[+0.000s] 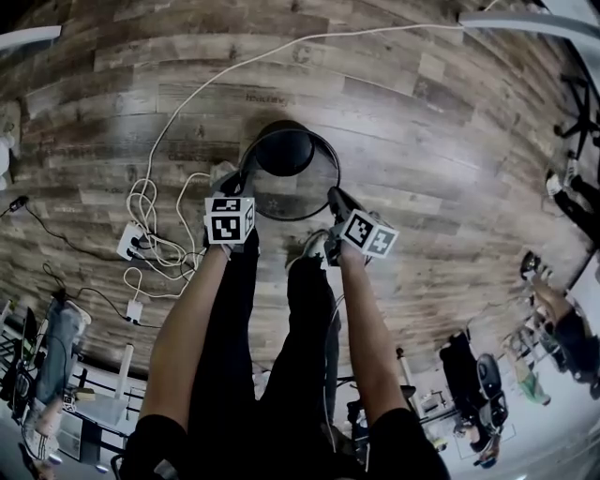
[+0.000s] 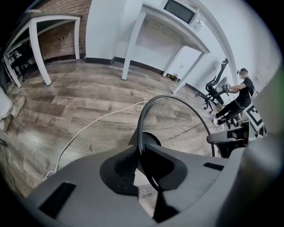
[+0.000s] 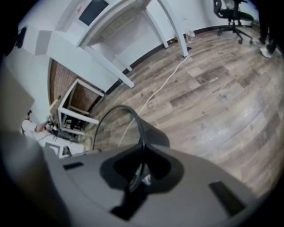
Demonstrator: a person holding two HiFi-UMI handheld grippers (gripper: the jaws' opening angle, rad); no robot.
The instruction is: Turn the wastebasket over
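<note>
A black wire-mesh wastebasket (image 1: 291, 192) is over the wooden floor, its round open mouth facing up at me and its dark base (image 1: 284, 150) on the far side. My left gripper (image 1: 242, 187) is shut on the left of the rim and my right gripper (image 1: 334, 204) on the right of it. In the left gripper view the rim (image 2: 141, 133) runs between the jaws of the left gripper (image 2: 141, 166), with mesh (image 2: 182, 124) beyond. The right gripper view shows the right gripper (image 3: 140, 170) clamped on the rim (image 3: 141, 128).
A white cable (image 1: 187, 103) loops across the floor to a power strip (image 1: 131, 242) at the left. The person's legs and shoes (image 1: 222, 173) stand just behind the basket. White table legs (image 2: 128, 48), a seated person (image 2: 239, 93) and an office chair (image 3: 230, 13) lie farther off.
</note>
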